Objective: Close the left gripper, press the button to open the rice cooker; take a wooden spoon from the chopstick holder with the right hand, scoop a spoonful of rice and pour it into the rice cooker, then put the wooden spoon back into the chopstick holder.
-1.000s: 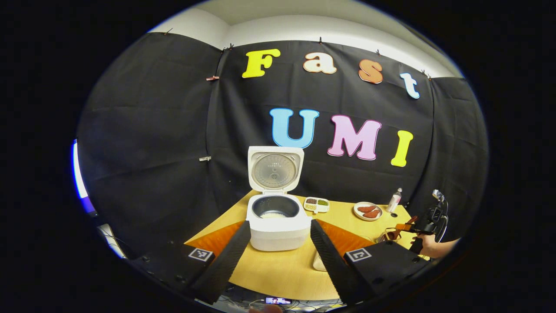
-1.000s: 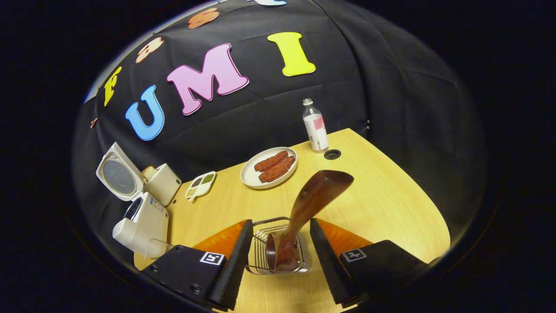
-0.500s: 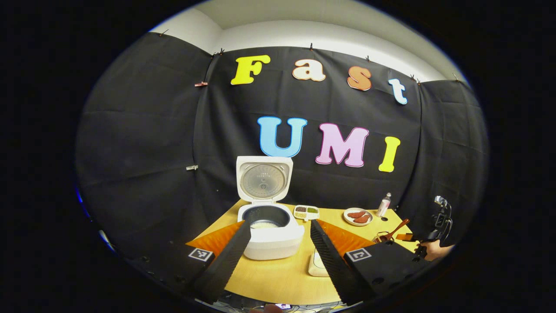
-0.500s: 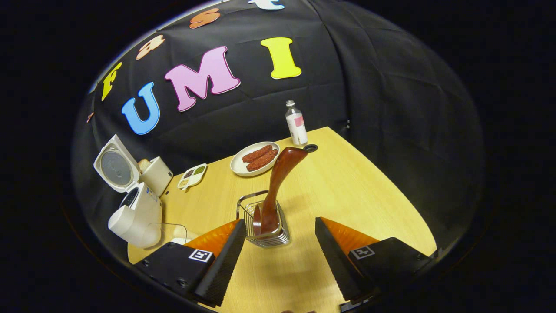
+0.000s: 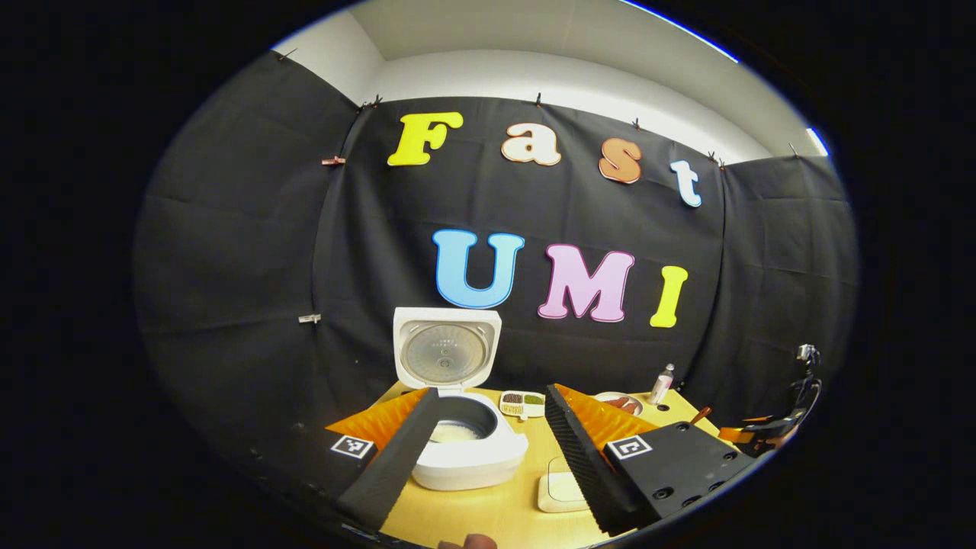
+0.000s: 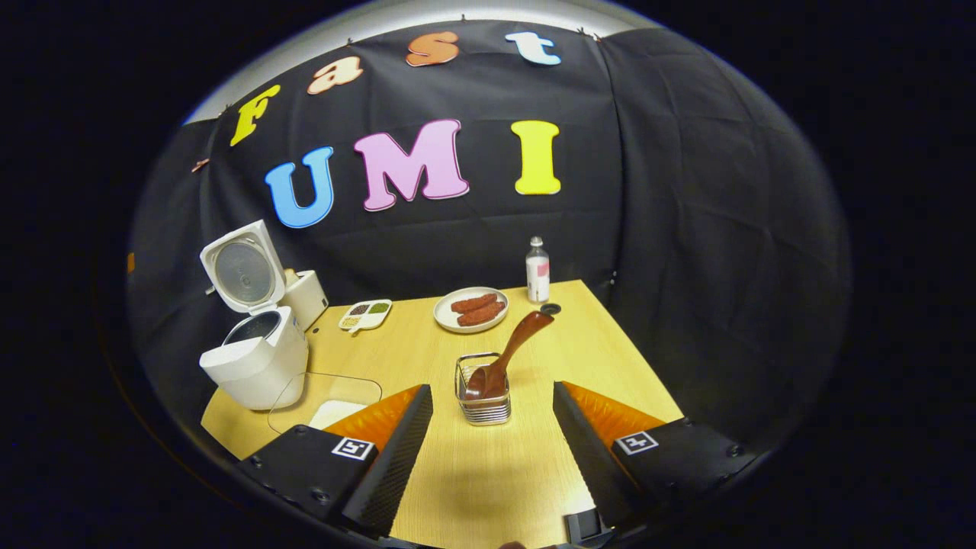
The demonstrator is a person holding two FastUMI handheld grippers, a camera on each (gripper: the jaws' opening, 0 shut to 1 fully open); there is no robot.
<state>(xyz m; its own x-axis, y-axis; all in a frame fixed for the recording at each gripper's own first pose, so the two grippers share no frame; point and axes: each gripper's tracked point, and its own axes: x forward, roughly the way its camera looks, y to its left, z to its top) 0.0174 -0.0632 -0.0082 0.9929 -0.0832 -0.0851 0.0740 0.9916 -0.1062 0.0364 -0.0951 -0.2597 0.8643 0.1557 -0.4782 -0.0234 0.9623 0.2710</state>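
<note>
Wooden spoon (image 6: 507, 357) stands bowl-down in the wire chopstick holder (image 6: 483, 400), its dark brown handle leaning up and to the right, the broad end above the rim; bowl partly screened by the wires, so its contents cannot be made out. Holder sits on the yellow table (image 6: 610, 366), between and just beyond the fingers of the right gripper (image 6: 492, 442), whose jaws stand wide apart and touch nothing. Rice cooker (image 6: 255, 362) at the table's left edge, white, lid (image 6: 242, 268) tipped up and back; from the right gripper view the pot's inside is mostly hidden by its wall. In the left gripper view the rice cooker (image 5: 467, 450) shows a dark inner pot with a pale layer of rice (image 5: 454, 432) at the bottom, its left side cut off by the finger of the left gripper (image 5: 488, 450), jaws also apart and empty. A clear-lidded rice container (image 6: 328, 400) lies near the cooker's base, partly hidden behind the right gripper's body. Farther back: a small divided dish (image 6: 366, 313), a plate (image 6: 471, 309) with reddish-brown pieces, a bottle (image 6: 537, 270); label too small to tell. At the far right of the left gripper view the right gripper (image 5: 766, 431) is small, cropped and indistinct.
</note>
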